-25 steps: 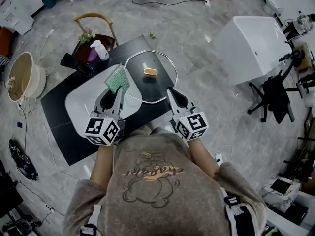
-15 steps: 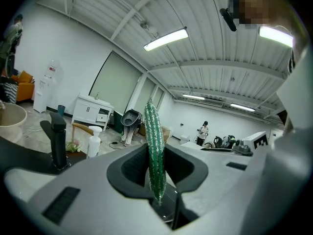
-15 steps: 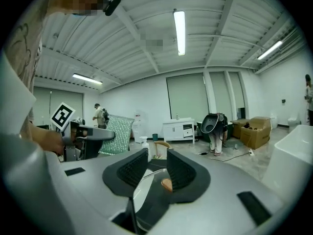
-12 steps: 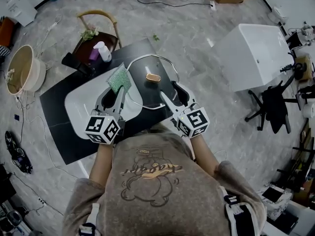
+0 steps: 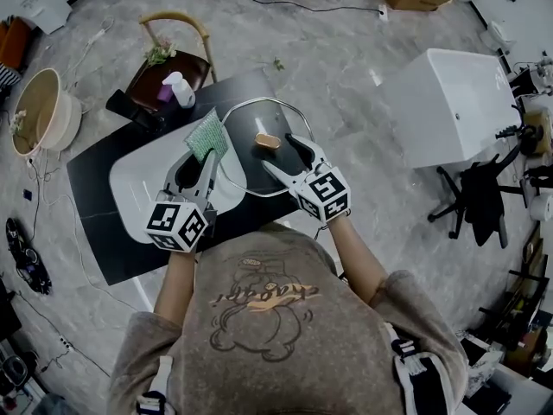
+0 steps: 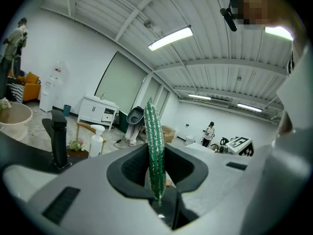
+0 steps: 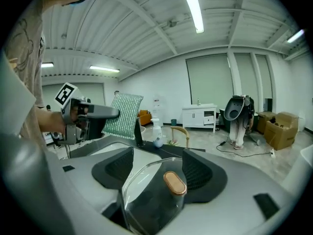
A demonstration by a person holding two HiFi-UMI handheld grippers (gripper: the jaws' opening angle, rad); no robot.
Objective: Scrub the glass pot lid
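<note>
The glass pot lid (image 5: 251, 158) with a tan knob (image 5: 267, 141) lies on the black counter, overlapping the white sink (image 5: 138, 180). My right gripper (image 5: 280, 155) has just been opening and now stands open. Its jaws straddle the lid's near right part (image 7: 146, 185) and knob (image 7: 174, 182), and the pads do not press on it. My left gripper (image 5: 206, 164) is shut on a green scrubbing pad (image 5: 207, 137) that sticks up edge-on between its jaws (image 6: 155, 155), held above the sink to the left of the lid. The pad (image 7: 124, 115) also shows in the right gripper view.
A black faucet (image 5: 131, 111) and a white pump bottle (image 5: 178, 88) stand behind the sink. A wooden chair (image 5: 173, 46) is beyond them. A beige tub (image 5: 39, 124) sits far left, with a white cabinet (image 5: 449, 93) and an office chair (image 5: 484, 175) to the right.
My right gripper moved forward and left towards the lid's knob, turned, and its jaws spread from shut to wide open. The left gripper with the pad barely shifted.
</note>
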